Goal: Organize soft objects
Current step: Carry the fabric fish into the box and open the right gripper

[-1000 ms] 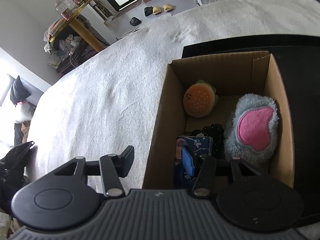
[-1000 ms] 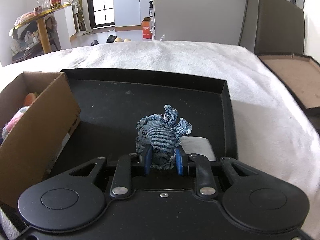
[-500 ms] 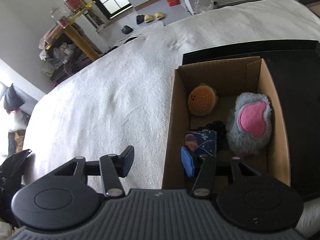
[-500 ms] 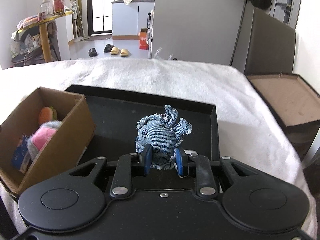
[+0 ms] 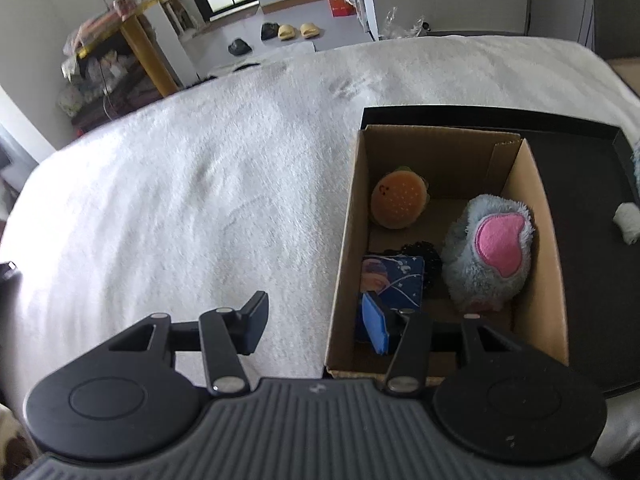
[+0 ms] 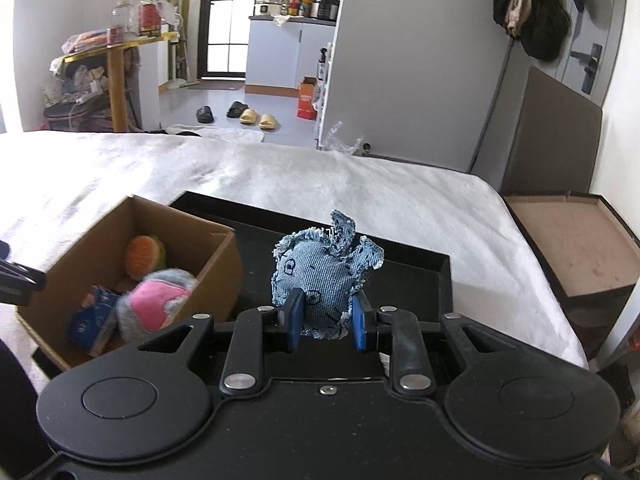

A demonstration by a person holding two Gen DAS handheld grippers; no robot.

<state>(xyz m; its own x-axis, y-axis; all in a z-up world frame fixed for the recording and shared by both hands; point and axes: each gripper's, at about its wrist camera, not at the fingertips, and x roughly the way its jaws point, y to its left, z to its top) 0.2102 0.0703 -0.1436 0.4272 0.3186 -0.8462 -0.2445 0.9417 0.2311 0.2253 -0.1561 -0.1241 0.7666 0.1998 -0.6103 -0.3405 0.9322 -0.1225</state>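
On the white fluffy bed point(image 6: 400, 204), your right tongs point(image 6: 326, 322) are gripping the blue denim stuffed toy point(image 6: 324, 276) above the black tray point(image 6: 400, 276), probably heading to the brown cardboard box point(image 6: 216, 256); your left tongs point(image 5: 316, 326) are waiting open, empty.

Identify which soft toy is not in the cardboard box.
The denim toy, gripped by the right tongs over the black tray.
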